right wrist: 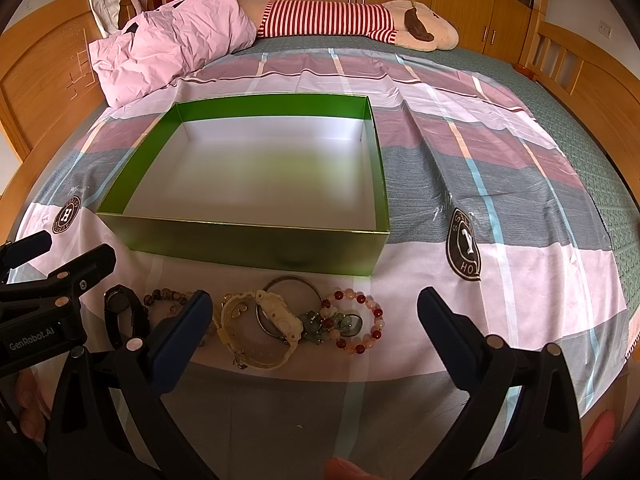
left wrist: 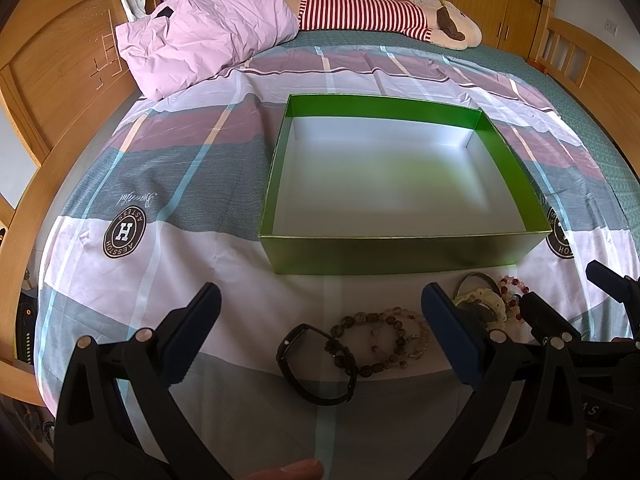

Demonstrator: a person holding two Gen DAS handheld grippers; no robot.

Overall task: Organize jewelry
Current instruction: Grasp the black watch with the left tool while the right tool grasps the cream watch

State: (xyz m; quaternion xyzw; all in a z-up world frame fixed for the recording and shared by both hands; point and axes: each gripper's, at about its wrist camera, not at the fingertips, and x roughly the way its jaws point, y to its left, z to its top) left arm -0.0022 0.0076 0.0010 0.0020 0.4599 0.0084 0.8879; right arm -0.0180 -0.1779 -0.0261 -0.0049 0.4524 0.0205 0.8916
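An empty green box (left wrist: 400,254) with a white inside stands on the bed; it also shows in the right wrist view (right wrist: 256,250). Jewelry lies in a row in front of it. A black watch (left wrist: 316,364) and a brown bead bracelet (left wrist: 380,344) lie between the fingers of my open left gripper (left wrist: 320,320). A cream watch (right wrist: 264,330), a metal bangle (right wrist: 290,282), a green bead cluster (right wrist: 316,324) and a pink and red bead bracelet (right wrist: 366,322) lie between the fingers of my open right gripper (right wrist: 314,320). Both grippers are empty and above the bedsheet.
A pink pillow (left wrist: 200,36) and a striped plush toy (left wrist: 380,16) lie at the far side of the bed. A wooden headboard (left wrist: 52,80) stands on the left, wooden cabinets behind. The checked sheet (right wrist: 500,184) extends right of the box.
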